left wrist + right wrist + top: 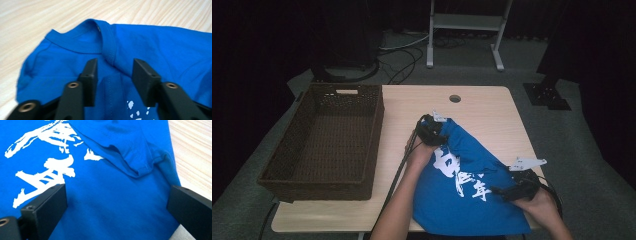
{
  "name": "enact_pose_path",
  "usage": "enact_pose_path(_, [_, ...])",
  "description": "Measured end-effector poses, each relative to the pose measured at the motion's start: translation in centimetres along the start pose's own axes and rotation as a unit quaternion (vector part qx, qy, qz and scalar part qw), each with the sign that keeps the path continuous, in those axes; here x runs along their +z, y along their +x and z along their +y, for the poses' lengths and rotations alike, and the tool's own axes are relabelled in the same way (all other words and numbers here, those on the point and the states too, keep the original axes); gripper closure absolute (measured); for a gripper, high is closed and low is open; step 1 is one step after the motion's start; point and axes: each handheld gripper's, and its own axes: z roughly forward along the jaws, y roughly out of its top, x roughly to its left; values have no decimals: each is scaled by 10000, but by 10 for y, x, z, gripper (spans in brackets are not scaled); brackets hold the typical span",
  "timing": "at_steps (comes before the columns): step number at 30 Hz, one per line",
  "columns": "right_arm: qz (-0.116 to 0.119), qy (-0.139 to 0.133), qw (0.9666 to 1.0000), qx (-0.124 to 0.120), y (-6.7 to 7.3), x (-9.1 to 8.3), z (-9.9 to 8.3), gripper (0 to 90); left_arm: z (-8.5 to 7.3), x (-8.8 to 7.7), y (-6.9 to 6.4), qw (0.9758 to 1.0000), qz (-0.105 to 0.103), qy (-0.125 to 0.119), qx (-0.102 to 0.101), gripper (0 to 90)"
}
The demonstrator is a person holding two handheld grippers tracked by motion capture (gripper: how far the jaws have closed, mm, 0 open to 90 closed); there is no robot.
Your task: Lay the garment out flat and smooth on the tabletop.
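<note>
A blue T-shirt (pixel 472 200) with white printed characters lies crumpled on the near right part of the wooden table (pixel 484 107). My left gripper (pixel 437 126) rests at the shirt's far end, by the collar (pixel 106 42). Its jaws (pixel 113 67) straddle a raised fold of blue cloth just below the collar, and the pads do not visibly press on it. My right gripper (pixel 501 191) is at the shirt's near right edge, pointing left. Its jaws (pixel 117 195) stand wide apart over flat blue cloth beside a sleeve hem (pixel 140 171), gripping nothing.
A large dark wicker basket (pixel 374 145) takes up the table's left side and is empty inside. A round cable hole (pixel 455 98) sits near the far edge. Beyond the table are a white stand (pixel 464 22) and floor cables (pixel 402 60).
</note>
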Motion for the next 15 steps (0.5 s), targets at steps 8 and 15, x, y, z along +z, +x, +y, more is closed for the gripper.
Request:
enact_pose_path(8, [1,0,10000,-2,0,0,0,25,0,7,4,9999,-45,151,43,813])
enact_pose_path(15, [3,0,10000,-1,0,0,0,25,1,2,9,9999,-81,76,-31,868])
